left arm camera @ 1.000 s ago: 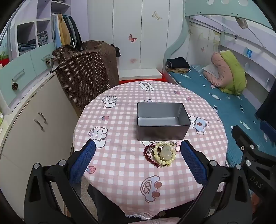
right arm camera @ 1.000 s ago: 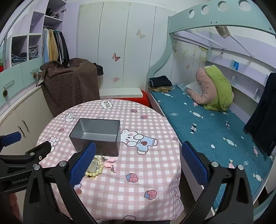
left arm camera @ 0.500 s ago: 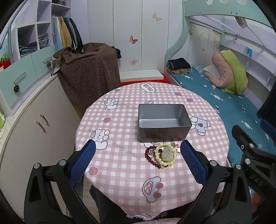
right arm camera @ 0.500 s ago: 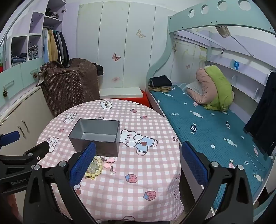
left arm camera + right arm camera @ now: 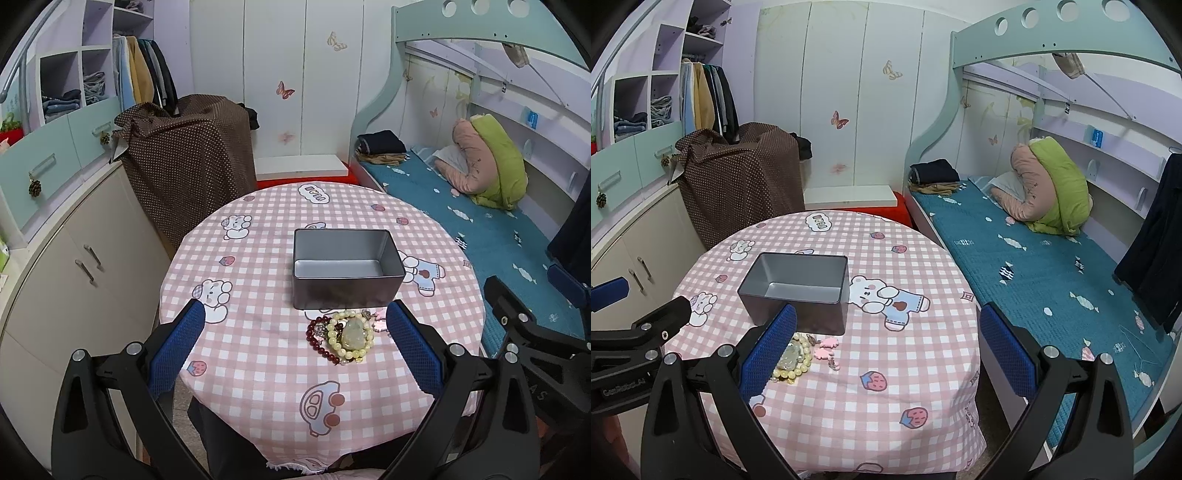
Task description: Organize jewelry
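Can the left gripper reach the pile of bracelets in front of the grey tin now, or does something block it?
Probably yes: the left gripper is open, the bracelets lie uncovered ahead.

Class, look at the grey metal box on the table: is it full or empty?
Empty. The left wrist view shows the metal box with a bare floor, while the bracelets lie outside on the tablecloth.

Pink-checked tablecloth (image 5: pixel 258 354), grey tin (image 5: pixel 347 273), dark-red and pale-yellow bracelets (image 5: pixel 341 338), blue fingers (image 5: pixel 177 345)
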`<state>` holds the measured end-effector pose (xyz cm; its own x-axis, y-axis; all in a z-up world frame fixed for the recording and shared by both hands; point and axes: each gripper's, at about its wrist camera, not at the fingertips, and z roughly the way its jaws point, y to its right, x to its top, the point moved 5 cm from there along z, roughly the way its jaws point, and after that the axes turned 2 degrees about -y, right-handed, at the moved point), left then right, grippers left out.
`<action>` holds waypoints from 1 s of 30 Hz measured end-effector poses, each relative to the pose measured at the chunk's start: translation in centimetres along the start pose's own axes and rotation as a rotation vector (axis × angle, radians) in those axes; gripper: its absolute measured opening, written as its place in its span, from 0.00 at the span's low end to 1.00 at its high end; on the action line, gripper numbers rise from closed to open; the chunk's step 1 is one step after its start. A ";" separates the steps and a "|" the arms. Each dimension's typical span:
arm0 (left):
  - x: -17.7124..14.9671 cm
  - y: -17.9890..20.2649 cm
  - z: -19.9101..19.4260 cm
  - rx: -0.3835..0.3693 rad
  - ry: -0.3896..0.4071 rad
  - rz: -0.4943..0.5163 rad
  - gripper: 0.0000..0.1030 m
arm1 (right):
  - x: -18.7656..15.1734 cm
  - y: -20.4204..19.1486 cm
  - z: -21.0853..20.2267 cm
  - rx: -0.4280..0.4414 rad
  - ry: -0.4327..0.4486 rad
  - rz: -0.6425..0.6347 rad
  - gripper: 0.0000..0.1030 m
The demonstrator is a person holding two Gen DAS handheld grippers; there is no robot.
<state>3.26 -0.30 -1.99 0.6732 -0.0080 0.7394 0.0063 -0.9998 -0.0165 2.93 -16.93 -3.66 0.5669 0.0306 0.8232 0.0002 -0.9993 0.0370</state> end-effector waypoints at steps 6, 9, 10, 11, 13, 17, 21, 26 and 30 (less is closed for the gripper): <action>0.2 0.1 -0.2 -0.003 -0.001 -0.005 0.95 | -0.1 0.0 0.1 0.003 0.000 0.004 0.93; -0.1 0.1 -0.1 -0.003 0.000 -0.002 0.95 | -0.1 0.0 0.1 0.004 -0.002 0.005 0.93; 0.0 0.2 -0.2 -0.004 -0.001 -0.003 0.95 | -0.1 0.0 0.1 0.003 -0.001 0.004 0.93; 0.0 0.2 -0.2 -0.005 -0.002 -0.003 0.95 | -0.1 0.0 0.1 0.003 0.000 0.003 0.93; 0.0 0.4 -0.3 -0.003 -0.004 -0.002 0.95 | -0.1 0.0 0.1 0.005 -0.001 0.007 0.93; 0.1 0.7 -0.4 -0.005 -0.007 -0.001 0.95 | -0.1 0.0 0.0 0.006 0.001 0.008 0.93; -0.2 0.3 -0.1 -0.005 -0.005 -0.001 0.95 | -0.1 0.1 0.0 0.008 0.000 0.010 0.93; -0.3 0.3 -0.1 -0.008 0.000 -0.007 0.95 | 0.0 0.1 -0.1 0.014 -0.001 0.016 0.93; -0.5 0.0 0.1 -0.014 -0.001 -0.009 0.95 | 0.1 0.1 -0.1 0.015 0.000 0.015 0.93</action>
<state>3.06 -0.27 -2.42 0.6742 0.0008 0.7386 0.0021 -1.0000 -0.0009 2.87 -16.99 -3.50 0.5672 0.0151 0.8235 0.0034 -0.9999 0.0160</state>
